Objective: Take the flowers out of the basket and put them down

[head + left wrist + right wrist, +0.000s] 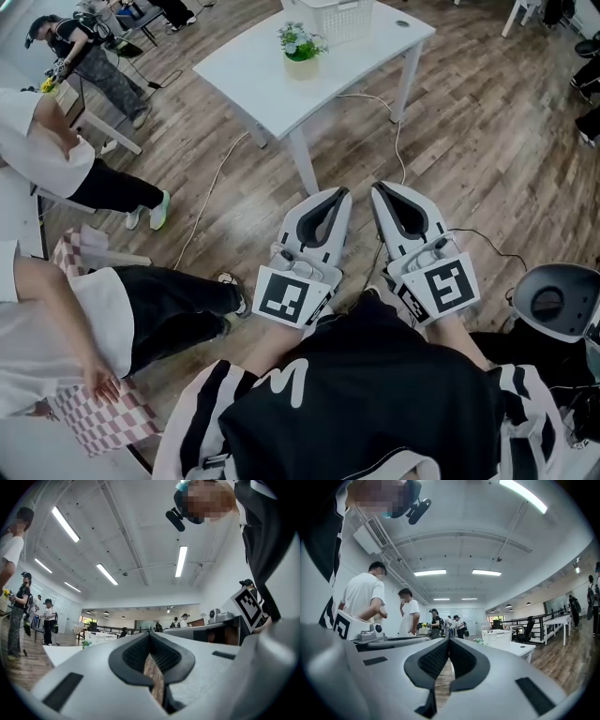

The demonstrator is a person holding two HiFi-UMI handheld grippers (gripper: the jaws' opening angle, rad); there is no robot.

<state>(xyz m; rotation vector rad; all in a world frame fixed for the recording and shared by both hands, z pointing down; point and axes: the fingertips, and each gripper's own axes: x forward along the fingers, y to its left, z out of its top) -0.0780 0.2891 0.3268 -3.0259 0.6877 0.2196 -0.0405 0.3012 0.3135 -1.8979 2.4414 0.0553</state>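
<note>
Item: I am holding the left hand-held gripper (337, 194) and right hand-held gripper (379, 188) side by side, both clenched on nothing. Flowers (300, 41) are standing on the white surface (375, 58), just beside the basket (342, 19), well apart from both.

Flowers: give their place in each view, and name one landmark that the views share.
Head view: flowers top centre, on the table, left of the basket.
Left gripper view: flowers tiny, left of centre, below mid-height, on the far table.
Right gripper view: flowers tiny, just right of centre, left of the basket.
Shared landmark: the white table.
</note>
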